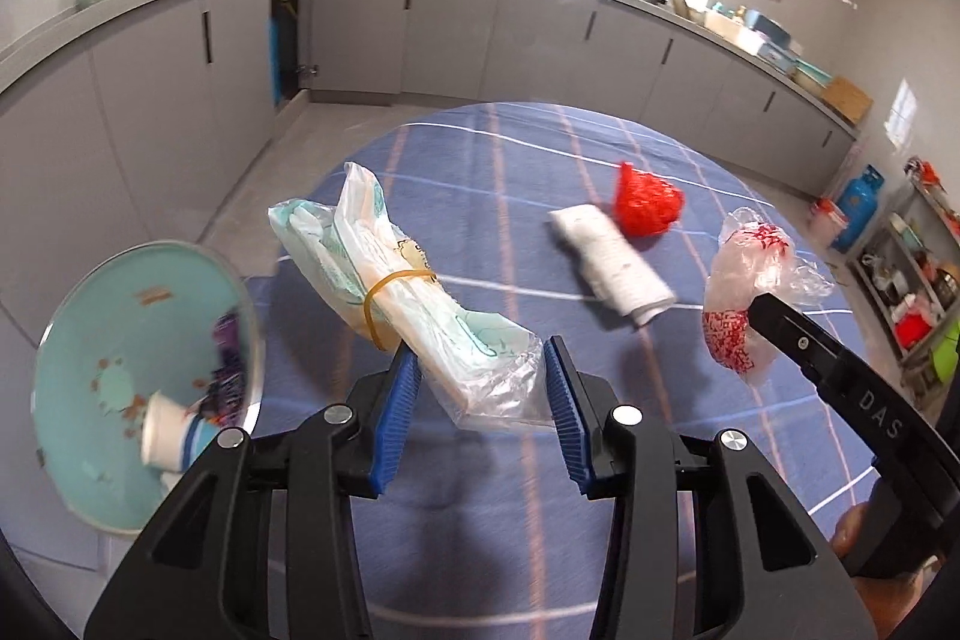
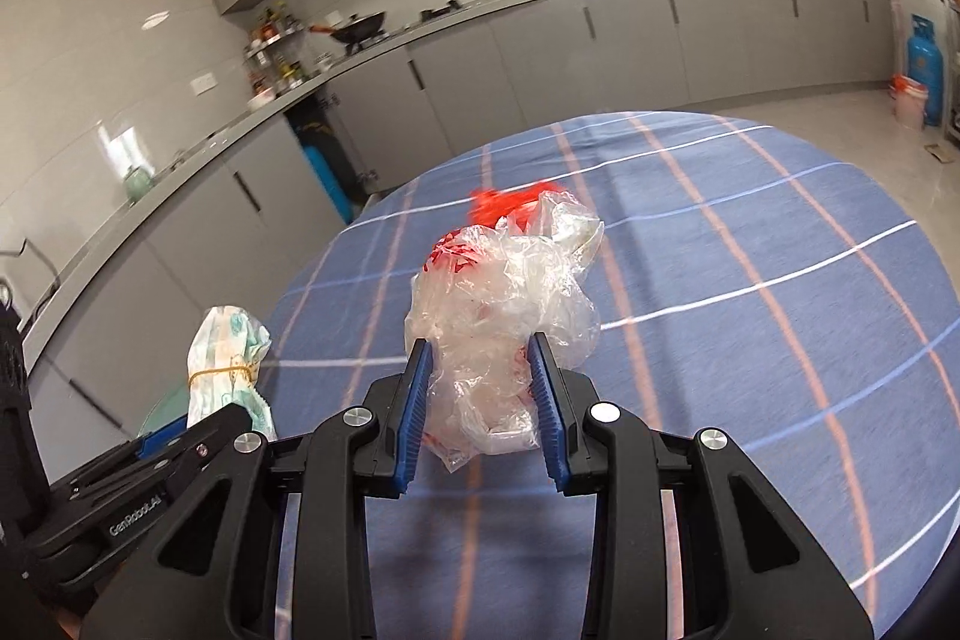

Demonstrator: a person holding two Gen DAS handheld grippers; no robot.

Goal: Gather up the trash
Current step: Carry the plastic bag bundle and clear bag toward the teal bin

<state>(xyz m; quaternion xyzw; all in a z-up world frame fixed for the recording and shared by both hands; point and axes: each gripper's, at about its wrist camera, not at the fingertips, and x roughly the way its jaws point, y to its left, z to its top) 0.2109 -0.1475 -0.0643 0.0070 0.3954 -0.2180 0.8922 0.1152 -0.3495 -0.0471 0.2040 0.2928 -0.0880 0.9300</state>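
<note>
My left gripper (image 1: 480,358) is shut on the near end of a rolled bundle of plastic bags (image 1: 384,268) bound with a yellow rubber band, held above the round table (image 1: 480,532). My right gripper (image 2: 480,346) is shut on a crumpled clear plastic bag with red print (image 2: 510,292), also lifted off the cloth. In the left wrist view that clear bag (image 1: 744,268) hangs at the right. The bundle (image 2: 222,364) shows at lower left of the right wrist view. A teal trash bin (image 1: 120,304) sits left of the table, with a paper cup (image 1: 171,430) and a purple wrapper inside.
A red mesh bag (image 1: 648,205) and a white folded packet (image 1: 612,262) lie on the blue plaid tablecloth. Grey kitchen cabinets (image 1: 450,34) curve round behind. A blue gas cylinder (image 1: 861,202) and a shelf rack (image 1: 918,280) stand at the right.
</note>
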